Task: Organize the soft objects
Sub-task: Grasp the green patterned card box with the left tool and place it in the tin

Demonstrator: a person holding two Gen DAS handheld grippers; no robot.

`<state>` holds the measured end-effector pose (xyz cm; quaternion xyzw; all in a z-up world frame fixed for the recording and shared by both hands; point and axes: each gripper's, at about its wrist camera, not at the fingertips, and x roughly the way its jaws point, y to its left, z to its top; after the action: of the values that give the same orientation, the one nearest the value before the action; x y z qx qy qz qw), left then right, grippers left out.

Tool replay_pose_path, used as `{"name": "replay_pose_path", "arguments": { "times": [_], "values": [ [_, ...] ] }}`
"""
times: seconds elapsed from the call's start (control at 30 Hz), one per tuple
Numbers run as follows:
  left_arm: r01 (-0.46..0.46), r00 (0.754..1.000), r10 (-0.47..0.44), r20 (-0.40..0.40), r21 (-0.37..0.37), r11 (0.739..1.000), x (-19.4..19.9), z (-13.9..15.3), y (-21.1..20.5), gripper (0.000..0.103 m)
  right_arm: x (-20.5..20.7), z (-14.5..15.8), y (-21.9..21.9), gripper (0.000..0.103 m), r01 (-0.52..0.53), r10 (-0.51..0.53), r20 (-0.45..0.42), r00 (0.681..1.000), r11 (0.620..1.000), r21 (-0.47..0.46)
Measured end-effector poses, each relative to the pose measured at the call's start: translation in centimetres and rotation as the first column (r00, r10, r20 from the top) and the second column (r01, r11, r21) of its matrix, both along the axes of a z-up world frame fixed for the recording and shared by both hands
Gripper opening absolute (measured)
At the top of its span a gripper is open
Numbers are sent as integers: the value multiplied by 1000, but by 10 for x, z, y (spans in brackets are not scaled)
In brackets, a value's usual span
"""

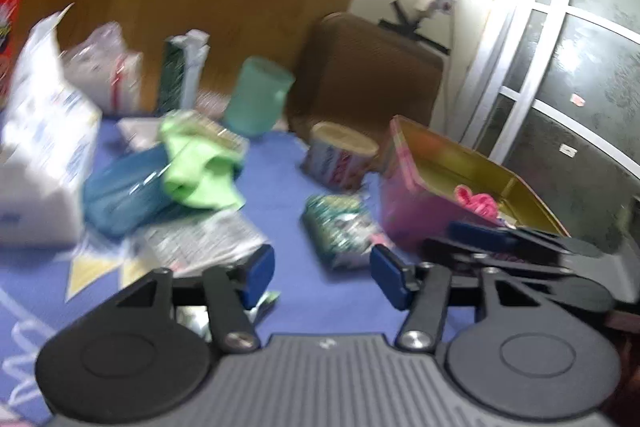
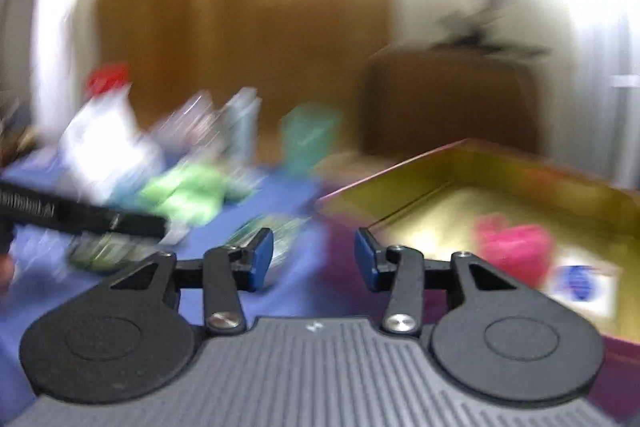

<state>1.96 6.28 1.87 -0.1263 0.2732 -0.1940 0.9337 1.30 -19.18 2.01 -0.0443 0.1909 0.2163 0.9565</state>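
Observation:
A pink tin box (image 1: 412, 203) with a gold inside stands open on the blue mat (image 1: 276, 195); a pink soft item (image 1: 478, 203) lies in it. It also shows in the right wrist view (image 2: 440, 187) with the pink item (image 2: 516, 247). A green cloth (image 1: 200, 171) lies on a blue pouch (image 1: 120, 195) at left; the green cloth shows in the right wrist view (image 2: 188, 195) too. My left gripper (image 1: 322, 273) is open and empty above the mat. My right gripper (image 2: 314, 265) is open and empty at the box's near left corner; it shows in the left wrist view (image 1: 500, 243).
A white tissue pack (image 1: 44, 147), a teal cup (image 1: 260, 95), a round tin (image 1: 340, 155), a green foil packet (image 1: 340, 227) and printed wrappers (image 1: 196, 239) lie on the mat. A brown chair (image 1: 368, 79) and a wooden wall stand behind.

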Motion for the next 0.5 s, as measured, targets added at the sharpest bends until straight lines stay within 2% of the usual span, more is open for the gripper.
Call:
{"name": "replay_pose_path", "arguments": {
  "times": [0.03, 0.1, 0.17, 0.2, 0.23, 0.27, 0.33, 0.4, 0.5],
  "values": [
    [-3, 1000, 3, -6, -6, 1000, -2, -2, 4, 48, 10, -3, 9, 48, -20, 20, -43, 999, 1000, -13],
    [-12, 1000, 12, -9, -11, 1000, -5, -6, 9, 48, 24, -6, 25, 57, -40, 39, -100, 994, 999, -12],
    [-29, 999, 28, -30, -25, 999, -3, -9, 13, 48, 38, -8, 41, 86, -46, 41, -120, 992, 998, -43],
    [-31, 999, 30, -39, -42, 999, -1, -9, 15, 48, 42, -11, 48, 88, -40, 33, -121, 992, 997, -59],
    [-29, 999, 26, -46, -65, 997, 1, -8, 18, 47, 48, -13, 54, 88, -33, 25, -118, 993, 997, -72],
    [-28, 999, 24, -47, -77, 997, 0, -8, 20, 48, 54, -16, 61, 82, -30, 18, -125, 992, 995, -99],
    [-21, 999, 16, -51, -94, 995, 4, -5, 20, 48, 65, -23, 66, 60, -45, 21, -183, 983, 991, -125],
    [-5, 998, -2, -64, -115, 993, 7, -3, 18, 48, 62, -21, 55, 60, -47, 33, -214, 976, 997, -59],
    [30, 994, -44, -98, -133, 991, 14, -3, 8, 50, 34, -20, 49, 60, -84, 70, -192, 979, 994, -66]
  ]
}}
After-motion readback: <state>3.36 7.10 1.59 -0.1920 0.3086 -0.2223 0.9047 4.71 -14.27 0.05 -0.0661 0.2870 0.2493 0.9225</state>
